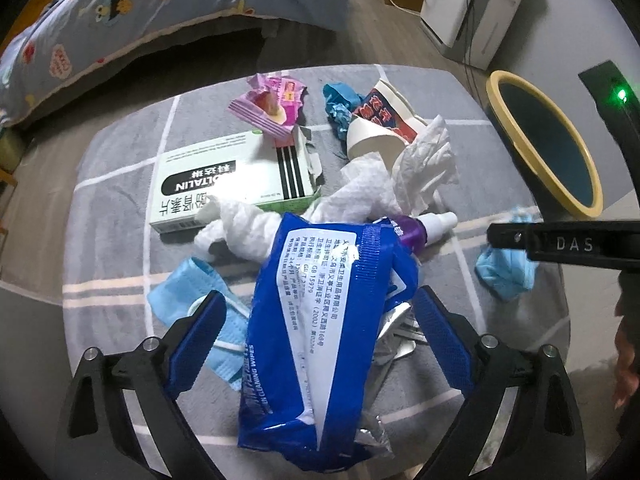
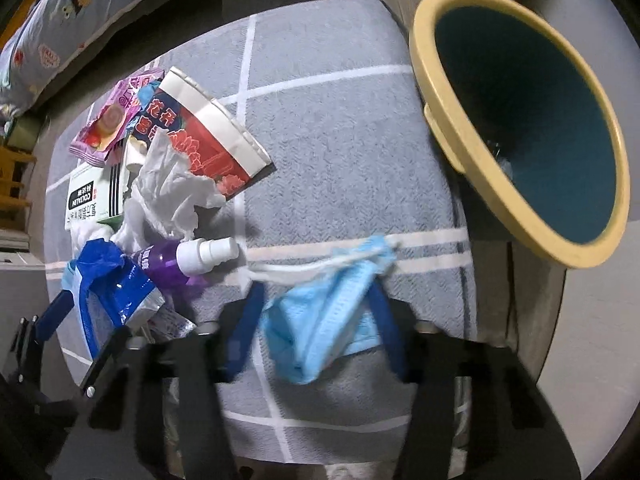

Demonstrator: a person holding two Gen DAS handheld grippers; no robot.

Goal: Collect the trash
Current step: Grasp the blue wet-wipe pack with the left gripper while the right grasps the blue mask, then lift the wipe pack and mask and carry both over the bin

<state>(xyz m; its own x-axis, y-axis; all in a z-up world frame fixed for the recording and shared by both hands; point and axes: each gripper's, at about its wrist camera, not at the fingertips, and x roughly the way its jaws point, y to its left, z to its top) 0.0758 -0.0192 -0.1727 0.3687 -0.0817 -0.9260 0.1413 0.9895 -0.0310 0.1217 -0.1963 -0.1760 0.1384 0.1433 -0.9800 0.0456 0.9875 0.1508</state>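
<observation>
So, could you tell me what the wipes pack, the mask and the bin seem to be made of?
Wipes pack: glossy plastic film, with creases, glare and a silvery torn edge. Mask: soft matte nonwoven fabric, pleated, with a white cord loop. Bin: probably hard plastic, smooth, yellow rim and teal inside.

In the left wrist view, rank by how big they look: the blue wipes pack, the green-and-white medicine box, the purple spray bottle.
1. Blue wipes pack, though it is nearest the camera, so inflated.
2. Medicine box.
3. Purple spray bottle, partly hidden behind the pack.
</observation>
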